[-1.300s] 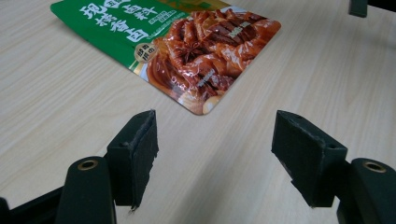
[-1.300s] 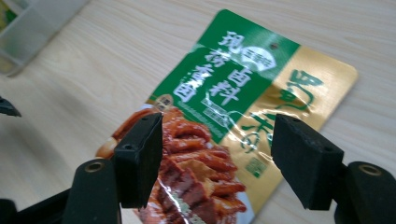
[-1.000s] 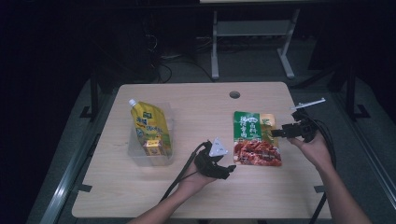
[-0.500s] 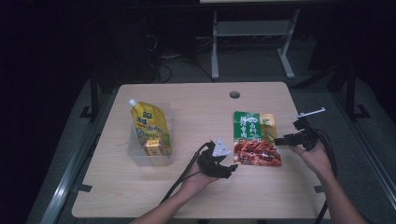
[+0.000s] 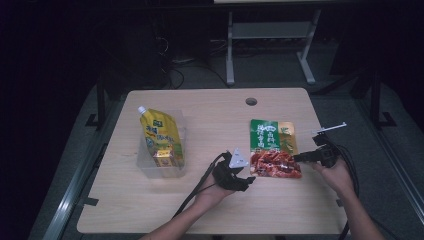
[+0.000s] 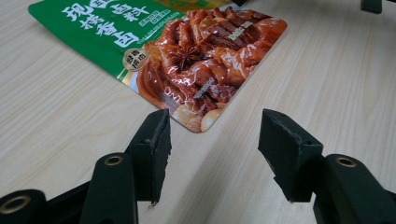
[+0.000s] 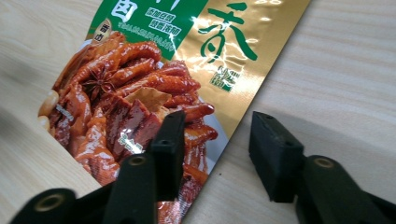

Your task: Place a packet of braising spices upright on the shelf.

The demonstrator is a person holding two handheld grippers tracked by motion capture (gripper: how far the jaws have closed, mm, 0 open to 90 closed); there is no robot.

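Packet (image 7: 154, 70) edge between closing right hand-held gripper (image 7: 212, 149) jaws, unpinched; left hand-held gripper (image 6: 215, 154) spread.

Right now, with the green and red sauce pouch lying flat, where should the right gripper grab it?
Probably the long edge nearest the right gripper, coming in low from the table side. The pouch lies flat, so only its thin rim gives a pinch; the jaws, just closing, already straddle that edge, one over the print, one over bare table.
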